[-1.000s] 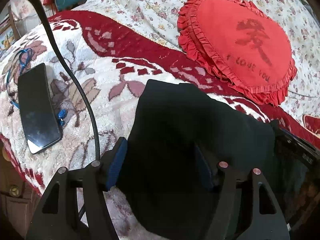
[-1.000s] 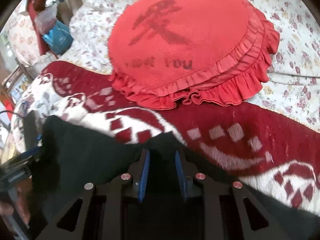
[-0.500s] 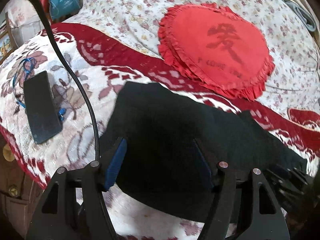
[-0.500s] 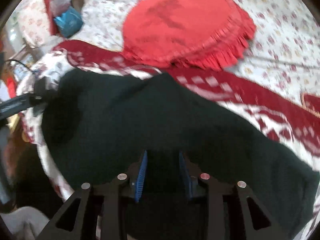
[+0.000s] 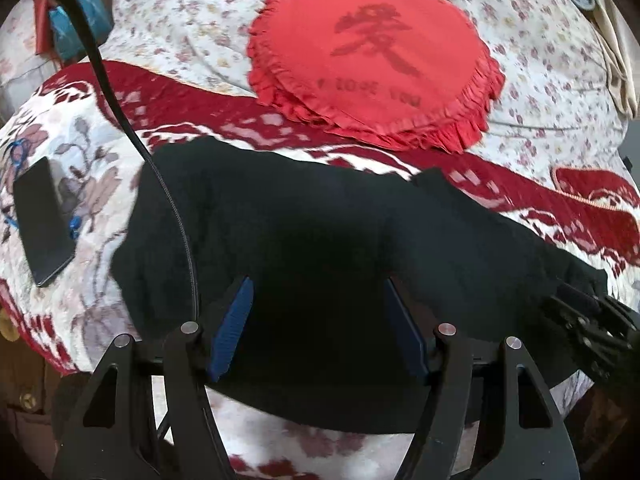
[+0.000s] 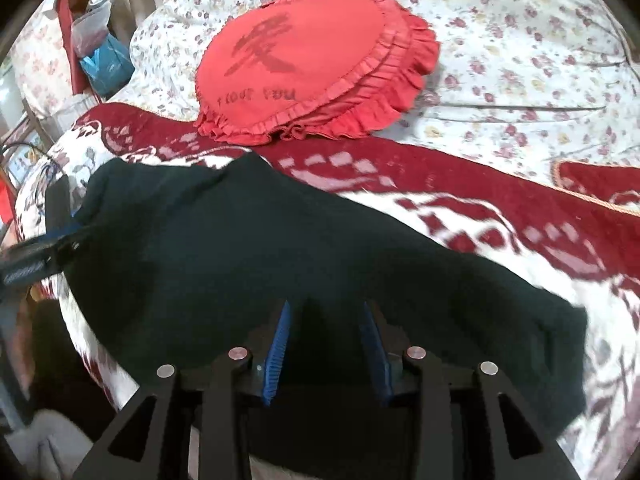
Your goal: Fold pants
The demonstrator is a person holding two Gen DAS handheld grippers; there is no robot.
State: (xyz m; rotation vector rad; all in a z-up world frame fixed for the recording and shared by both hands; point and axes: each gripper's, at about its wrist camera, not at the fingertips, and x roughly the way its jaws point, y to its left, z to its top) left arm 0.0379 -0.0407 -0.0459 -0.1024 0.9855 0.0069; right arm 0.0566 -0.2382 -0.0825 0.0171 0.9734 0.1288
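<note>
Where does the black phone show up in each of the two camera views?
Left wrist: the phone lies at the far left edge on the blanket.
Right wrist: only a dark sliver at the left edge, likely it.
Shared landmark: red heart pillow.

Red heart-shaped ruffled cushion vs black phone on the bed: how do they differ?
The red heart-shaped ruffled cushion is large, soft and frilled at its edge; the flat black phone is small, rigid and plain. The cushion lies mostly on the floral sheet, beyond the black pants; the phone lies on the red-and-white blanket, left of them. Both lie flat, clear of the pants.
</note>
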